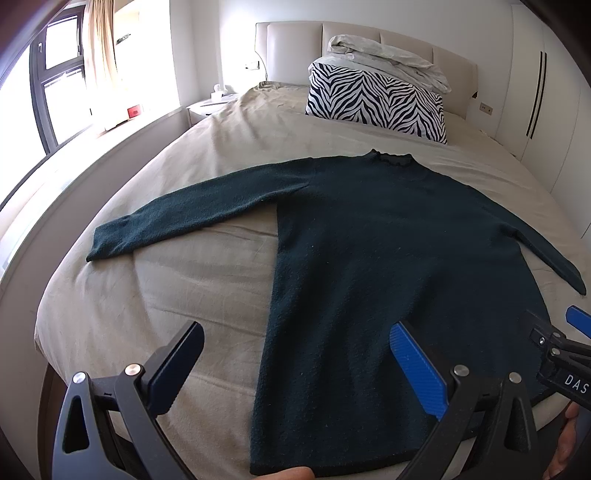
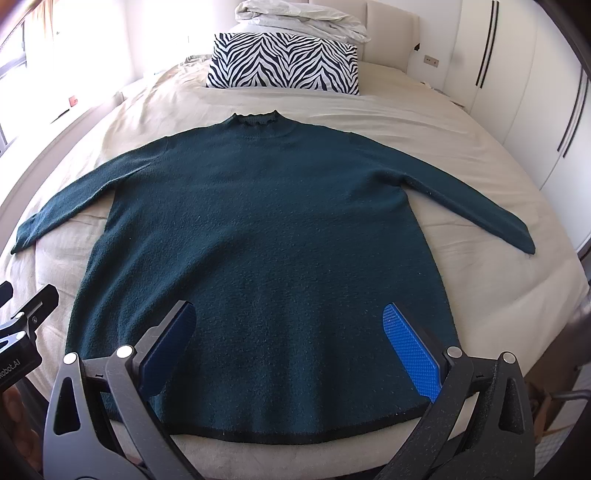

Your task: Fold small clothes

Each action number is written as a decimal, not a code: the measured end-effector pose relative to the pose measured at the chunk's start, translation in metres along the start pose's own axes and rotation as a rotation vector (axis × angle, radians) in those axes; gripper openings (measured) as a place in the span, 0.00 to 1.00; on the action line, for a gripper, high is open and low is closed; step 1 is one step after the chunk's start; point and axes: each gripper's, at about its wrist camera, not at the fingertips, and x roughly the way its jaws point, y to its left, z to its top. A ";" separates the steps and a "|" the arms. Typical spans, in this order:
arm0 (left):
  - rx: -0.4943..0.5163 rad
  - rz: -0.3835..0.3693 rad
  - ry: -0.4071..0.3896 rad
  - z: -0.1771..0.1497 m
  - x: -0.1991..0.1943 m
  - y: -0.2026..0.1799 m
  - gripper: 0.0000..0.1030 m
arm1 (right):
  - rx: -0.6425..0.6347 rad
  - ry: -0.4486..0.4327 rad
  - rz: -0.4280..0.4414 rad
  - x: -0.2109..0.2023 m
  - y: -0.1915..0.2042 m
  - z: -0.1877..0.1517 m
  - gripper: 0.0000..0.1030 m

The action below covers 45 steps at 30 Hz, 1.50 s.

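A dark teal long-sleeved sweater (image 2: 266, 229) lies flat and face up on the bed, collar far, hem near, both sleeves spread out; it also shows in the left wrist view (image 1: 388, 258). My left gripper (image 1: 295, 332) is open and empty, held above the sweater's left hem edge. My right gripper (image 2: 288, 314) is open and empty, held above the middle of the hem. The right gripper's fingers (image 1: 546, 332) show at the right edge of the left wrist view. The left gripper (image 2: 22, 317) shows at the left edge of the right wrist view.
The beige bedsheet (image 2: 369, 110) covers the bed. A zebra-print pillow (image 2: 284, 62) with a rumpled white duvet (image 2: 303, 18) on it stands at the headboard. A window (image 1: 55, 92) and low ledge are left; white wardrobe doors (image 2: 535, 92) are right.
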 end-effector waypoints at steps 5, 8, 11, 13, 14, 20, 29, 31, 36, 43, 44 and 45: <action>0.006 0.002 0.011 -0.001 0.005 -0.001 1.00 | 0.002 0.004 0.003 0.004 0.001 0.001 1.00; 0.004 0.012 0.021 -0.001 0.010 -0.002 1.00 | 0.004 0.009 0.006 0.007 0.000 0.003 1.00; 0.005 0.009 0.030 0.001 0.015 -0.004 1.00 | 0.008 0.015 0.008 0.012 -0.003 0.005 1.00; 0.006 0.002 0.038 0.003 0.020 -0.006 1.00 | 0.014 0.018 0.011 0.016 -0.006 0.006 1.00; 0.008 -0.002 0.041 0.004 0.022 -0.007 1.00 | 0.017 0.018 0.012 0.017 -0.007 0.006 1.00; 0.009 -0.057 0.081 0.015 0.041 -0.019 1.00 | 0.110 -0.034 0.071 0.024 -0.046 0.017 1.00; -0.103 -0.270 0.175 0.046 0.083 -0.033 1.00 | 0.623 -0.156 0.130 0.066 -0.262 0.034 1.00; -0.131 -0.339 0.206 0.051 0.095 -0.037 1.00 | 0.789 -0.171 0.150 0.085 -0.320 0.024 1.00; -0.136 -0.423 0.311 0.053 0.124 -0.060 1.00 | 1.091 -0.159 0.150 0.132 -0.431 -0.005 0.99; -0.057 -0.337 0.340 0.056 0.143 -0.086 1.00 | 1.263 -0.215 0.166 0.179 -0.515 -0.011 0.97; -0.058 -0.338 0.348 0.057 0.147 -0.086 1.00 | 1.263 -0.224 0.156 0.184 -0.523 -0.008 0.93; -0.064 -0.339 0.359 0.058 0.150 -0.086 1.00 | 1.264 -0.228 0.147 0.190 -0.531 -0.005 0.90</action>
